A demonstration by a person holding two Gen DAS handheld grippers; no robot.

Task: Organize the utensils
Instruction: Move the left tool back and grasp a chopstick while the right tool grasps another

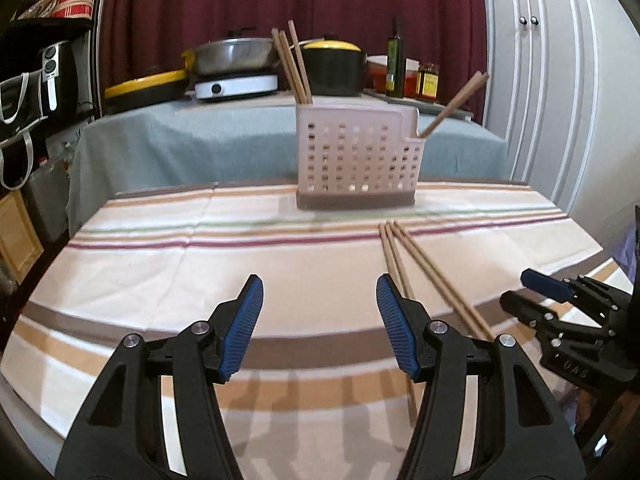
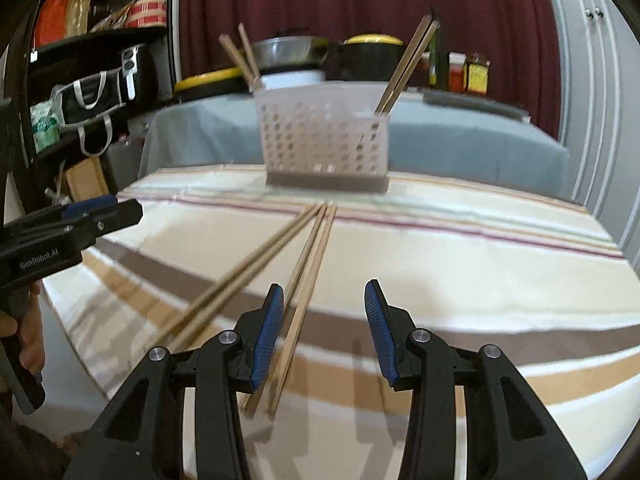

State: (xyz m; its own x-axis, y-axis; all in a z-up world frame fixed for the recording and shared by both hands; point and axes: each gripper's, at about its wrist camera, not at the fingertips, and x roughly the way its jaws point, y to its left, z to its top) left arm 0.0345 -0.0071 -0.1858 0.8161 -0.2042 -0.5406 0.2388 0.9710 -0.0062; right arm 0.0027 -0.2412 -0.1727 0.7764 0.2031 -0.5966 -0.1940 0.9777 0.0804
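A pale perforated utensil holder (image 1: 356, 160) (image 2: 324, 142) stands at the far side of the striped tablecloth. Wooden chopsticks (image 1: 294, 66) lean out of its left section, and more chopsticks (image 2: 408, 64) lean out of its right one. Several loose chopsticks (image 1: 424, 276) (image 2: 304, 276) lie on the cloth in front of it. My left gripper (image 1: 320, 328) hovers open above the cloth, just left of them. My right gripper (image 2: 324, 334) is open too, low over the near ends of the loose chopsticks, with one pair beside its left finger. Nothing is held.
A second table (image 1: 192, 136) with a grey cloth stands behind, carrying a pan (image 1: 236, 54), a black pot (image 1: 334, 66), bottles and jars (image 1: 426, 80). Dark shelves (image 2: 92, 60) with bags stand on the left, white cabinet doors (image 1: 560, 92) on the right. A hand (image 2: 24, 340) holds the left gripper.
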